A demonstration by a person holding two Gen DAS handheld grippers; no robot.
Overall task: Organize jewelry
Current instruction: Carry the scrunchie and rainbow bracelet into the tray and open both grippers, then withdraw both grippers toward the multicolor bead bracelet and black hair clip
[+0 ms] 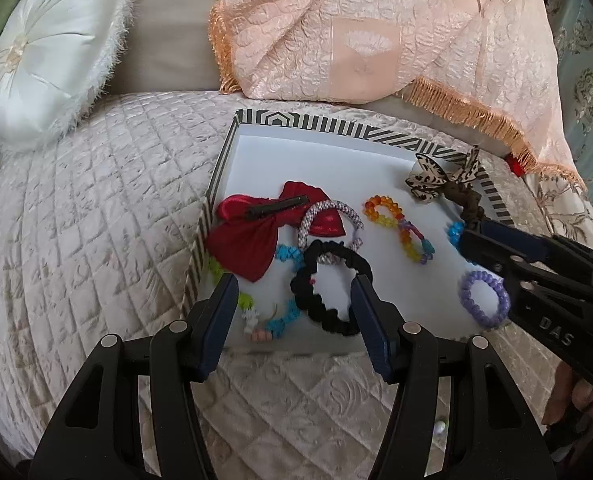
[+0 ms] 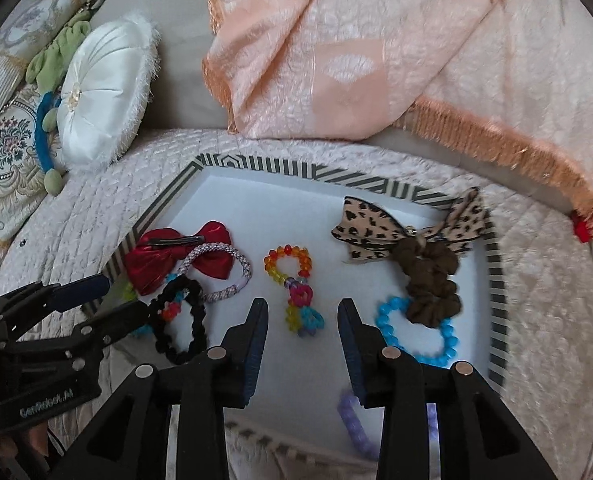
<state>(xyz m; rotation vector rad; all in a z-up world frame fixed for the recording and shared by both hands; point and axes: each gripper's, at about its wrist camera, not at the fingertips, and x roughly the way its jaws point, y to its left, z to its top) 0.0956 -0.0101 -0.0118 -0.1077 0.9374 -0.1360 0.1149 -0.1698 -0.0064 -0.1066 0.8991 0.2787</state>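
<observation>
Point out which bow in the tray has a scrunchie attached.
The leopard-print bow at the tray's far right corner; a brown scrunchie hangs from it. The red bow has none.

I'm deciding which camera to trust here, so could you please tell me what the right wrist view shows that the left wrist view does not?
Only the right wrist view shows the blue bead bracelet as a whole ring, plus the embroidered cushion.

Only the left wrist view shows the purple coil band unobscured and the black scrunchie between the open left hand-held gripper.

Both show the striped tray, red bow and rainbow bead bracelet.
</observation>
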